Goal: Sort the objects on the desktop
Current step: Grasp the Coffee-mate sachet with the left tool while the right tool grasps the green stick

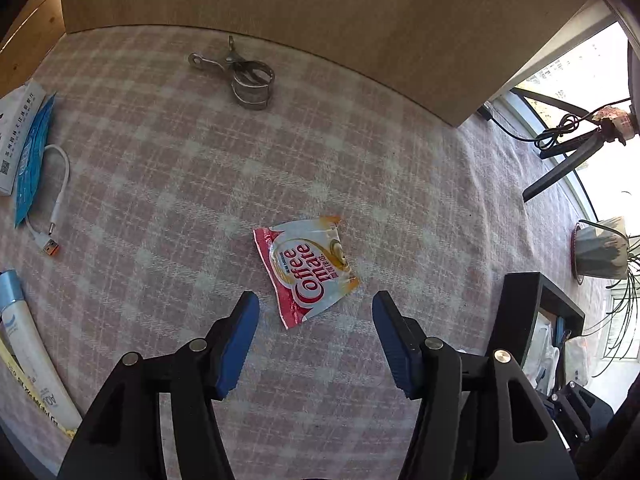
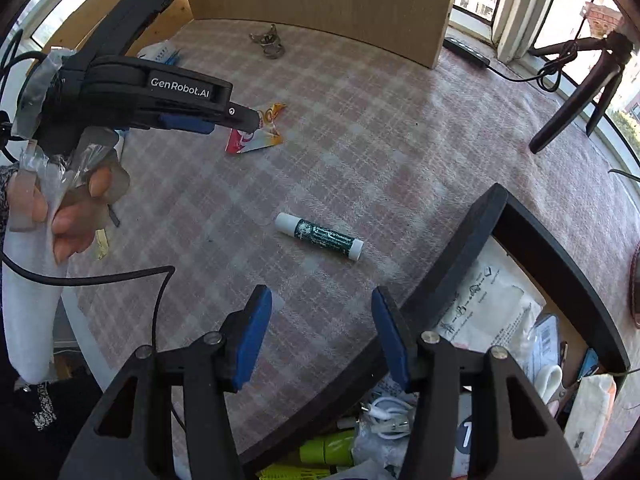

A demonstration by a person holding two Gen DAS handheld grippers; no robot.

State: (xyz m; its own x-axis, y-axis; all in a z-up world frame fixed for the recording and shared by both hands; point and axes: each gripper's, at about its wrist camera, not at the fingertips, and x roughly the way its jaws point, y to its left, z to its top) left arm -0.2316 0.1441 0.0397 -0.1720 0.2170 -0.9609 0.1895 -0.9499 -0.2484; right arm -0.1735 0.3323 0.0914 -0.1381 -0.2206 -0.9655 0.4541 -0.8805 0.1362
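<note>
A red and white Coffee mate sachet [image 1: 310,270] lies flat on the checked cloth, just ahead of my left gripper [image 1: 316,306], which is open and empty above it. The sachet also shows in the right wrist view [image 2: 260,132], partly behind the left gripper [image 2: 240,118]. A green lip balm stick [image 2: 320,236] with white ends lies on the cloth ahead of my right gripper [image 2: 322,302], which is open and empty. A black box [image 2: 560,248] holding sorted items sits under and right of the right gripper.
A metal clip [image 1: 240,74] lies near the wooden back panel [image 1: 280,8]. At the left are a white USB cable [image 1: 56,208], a blue packet [image 1: 34,156] and a white tube [image 1: 28,344]. A tripod [image 2: 576,92] and potted plant [image 1: 600,252] stand at the right.
</note>
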